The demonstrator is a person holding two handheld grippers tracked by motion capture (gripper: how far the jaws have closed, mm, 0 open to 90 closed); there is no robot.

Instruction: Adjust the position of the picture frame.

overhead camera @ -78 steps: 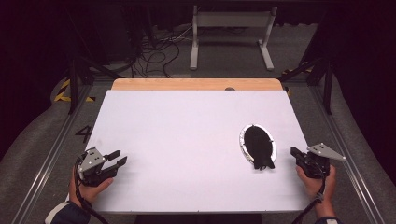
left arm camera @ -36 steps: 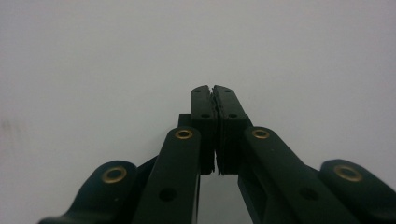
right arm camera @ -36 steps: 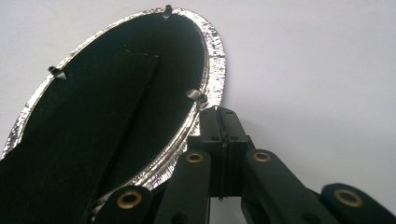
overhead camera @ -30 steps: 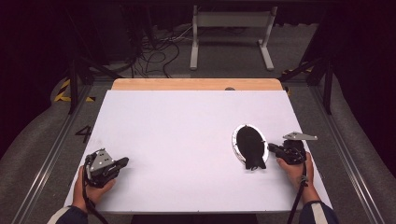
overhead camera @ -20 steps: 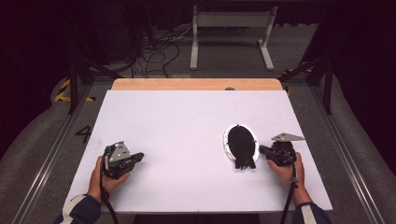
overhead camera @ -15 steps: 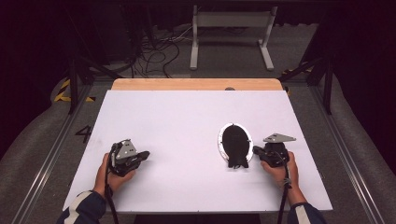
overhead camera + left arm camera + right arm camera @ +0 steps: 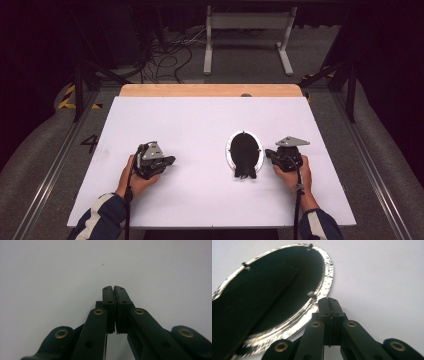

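Right gripper (image 7: 271, 155) fingers (image 7: 329, 307): black, pressed together, nothing between. Tips just beside glittery silver rim of oval frame (image 7: 244, 150), dark matte back up, at 9 o'clock. Left gripper (image 7: 167, 161): fingers closed, empty; frame well apart at 3 o'clock. Smooth white counter (image 7: 200, 125).

From my remote seat I read just one mark: a dark figure "4" (image 7: 90, 143) on the grey floor beside the left edge of the white bench (image 7: 200, 125). I make out no other text, label or brand.
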